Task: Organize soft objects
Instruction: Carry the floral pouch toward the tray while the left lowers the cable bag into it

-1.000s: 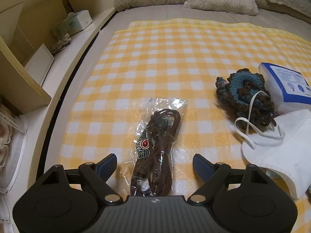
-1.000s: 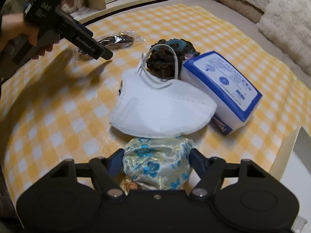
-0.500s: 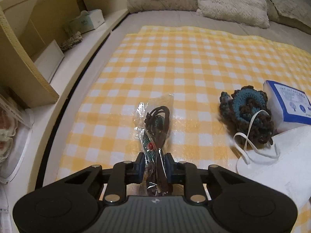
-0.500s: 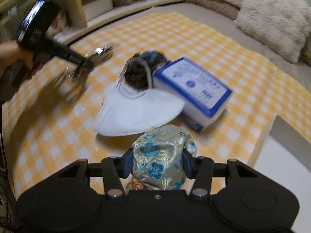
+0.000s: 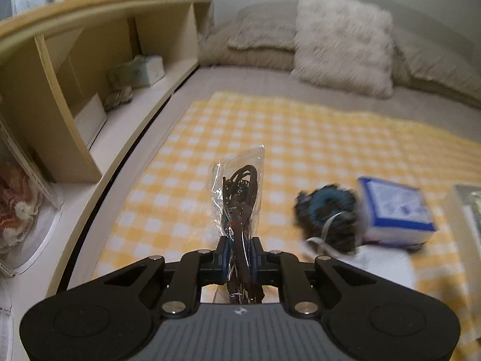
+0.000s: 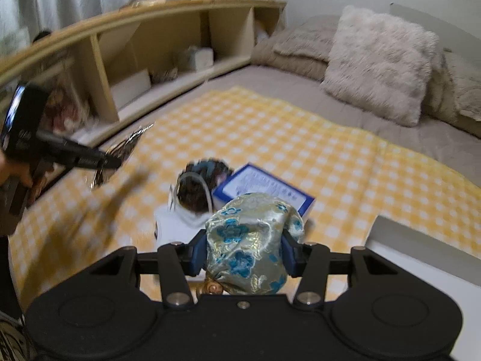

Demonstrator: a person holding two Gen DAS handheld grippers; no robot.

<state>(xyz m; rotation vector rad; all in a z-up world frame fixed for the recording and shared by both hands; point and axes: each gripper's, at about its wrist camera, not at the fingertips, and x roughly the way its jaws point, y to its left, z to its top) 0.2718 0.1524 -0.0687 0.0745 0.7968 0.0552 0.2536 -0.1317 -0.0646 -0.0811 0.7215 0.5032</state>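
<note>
Both tools are loaded: the left tool (image 5: 239, 255) is clamped almost shut on a clear plastic packet of coiled brown cord (image 5: 240, 198), whose long axis runs straight ahead between the pads, clear of the yellow-and-white checked blanket (image 5: 300, 138). The right tool (image 6: 243, 255) is held half-wide, pressed on a rounded brocade pouch with blue flowers (image 6: 249, 240). The wooden shelf unit (image 5: 60, 69) lies ahead and to the left, so the left tool is judged nearer it.
</note>
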